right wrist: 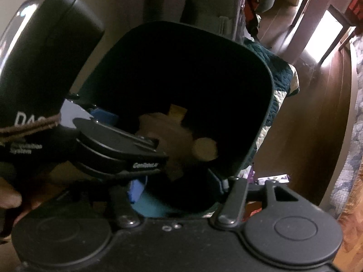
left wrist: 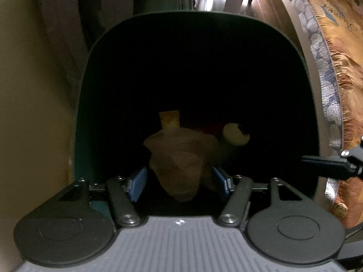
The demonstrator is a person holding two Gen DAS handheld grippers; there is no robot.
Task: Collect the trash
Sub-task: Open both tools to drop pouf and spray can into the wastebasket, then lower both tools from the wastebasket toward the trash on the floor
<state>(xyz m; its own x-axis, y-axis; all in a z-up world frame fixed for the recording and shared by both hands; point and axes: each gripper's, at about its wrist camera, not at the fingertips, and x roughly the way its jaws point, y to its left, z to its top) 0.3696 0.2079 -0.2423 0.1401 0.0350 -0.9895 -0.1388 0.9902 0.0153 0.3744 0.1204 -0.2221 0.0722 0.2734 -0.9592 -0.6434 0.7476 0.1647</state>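
Observation:
A dark trash bin fills the left wrist view and also shows in the right wrist view. My left gripper is open over the bin's mouth, its blue pads spread wide. A crumpled beige wad of paper sits between and beyond the pads, inside the bin, apparently free of them. Deeper in lie a yellow scrap and a pale round piece. My right gripper is open and empty at the bin's near rim. The left gripper's body crosses the right wrist view.
A patterned orange and blue bedspread hangs at the right. A beige wall is at the left. A dark quilt lies beside the bin, with wooden floor beyond. The right gripper's finger shows at the bin's right rim.

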